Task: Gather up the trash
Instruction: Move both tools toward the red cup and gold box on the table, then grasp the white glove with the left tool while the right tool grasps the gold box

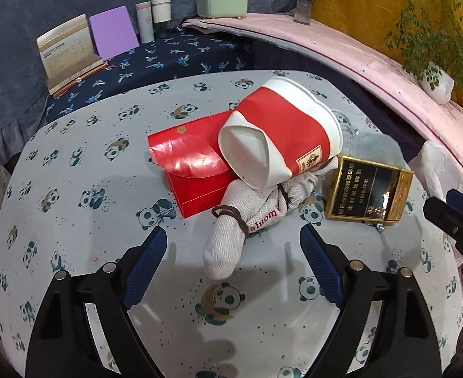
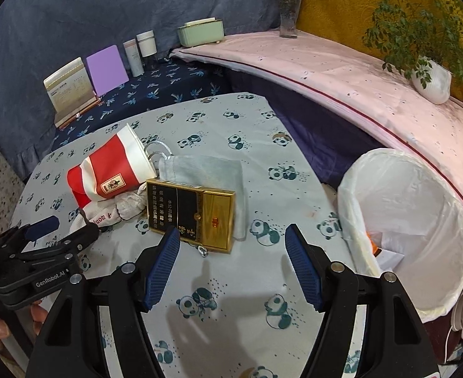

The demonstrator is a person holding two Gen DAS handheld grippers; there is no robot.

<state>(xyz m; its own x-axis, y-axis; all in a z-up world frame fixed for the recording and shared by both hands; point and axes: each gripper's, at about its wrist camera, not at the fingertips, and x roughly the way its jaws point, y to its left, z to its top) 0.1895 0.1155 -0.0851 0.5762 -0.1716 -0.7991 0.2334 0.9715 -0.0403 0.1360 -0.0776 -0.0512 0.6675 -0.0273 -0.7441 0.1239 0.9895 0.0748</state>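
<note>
My left claw [image 1: 233, 245] and right claw [image 2: 233, 245] are both released with nothing inside, so I should grab the squashed paper cup [image 1: 281, 132] lying on the red box [image 1: 187, 170], gently, then carry it past the gold box [image 2: 196, 214] to the bin [image 2: 404, 220].

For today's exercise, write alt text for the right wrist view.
An open tool hovers over a panda-print tablecloth, pointing at a black-and-gold cigarette box. A crushed red paper cup lies to its left, a white-lined trash bin to its right.
</note>
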